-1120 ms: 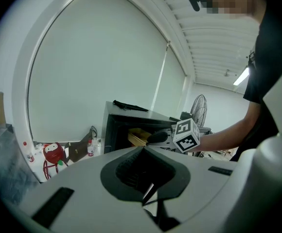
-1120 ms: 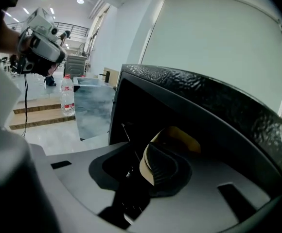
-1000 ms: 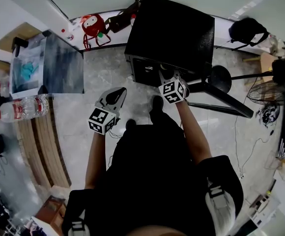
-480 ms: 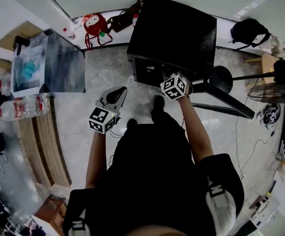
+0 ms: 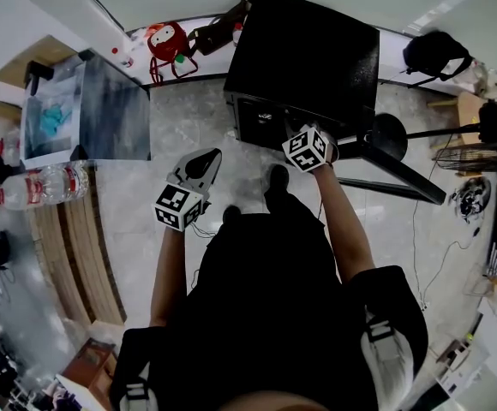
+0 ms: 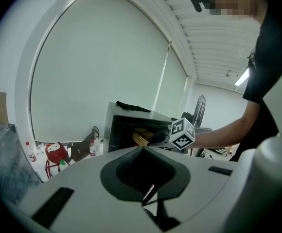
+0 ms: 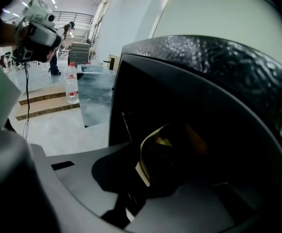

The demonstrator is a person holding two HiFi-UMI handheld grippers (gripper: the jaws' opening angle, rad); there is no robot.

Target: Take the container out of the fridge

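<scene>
The black fridge (image 5: pixel 304 50) stands on the floor ahead of me, its front open toward me. Inside, in the right gripper view, lies a container (image 7: pixel 153 140) with a yellowish rim, its inside dark. My right gripper (image 5: pixel 288 134) reaches into the opening; its jaws stand nearly together, with the container's rim between the pads (image 7: pixel 146 178). The left gripper view shows the fridge (image 6: pixel 119 130), the container (image 6: pixel 141 138) and the right gripper's marker cube (image 6: pixel 182 134). My left gripper (image 5: pixel 206 161) hangs over the floor short of the fridge, shut and empty (image 6: pixel 143 171).
A grey glass-topped table (image 5: pixel 86 114) stands at the left, with a water bottle (image 5: pixel 38 187) and wooden steps (image 5: pixel 68 247) beside it. A red bag (image 5: pixel 164 43) lies by the wall. A round black stool and slanting bars (image 5: pixel 386 157) stand right of the fridge, a fan (image 5: pixel 480 152) further right.
My right gripper has edged a little further toward the fridge opening. The left gripper has stayed almost where it was.
</scene>
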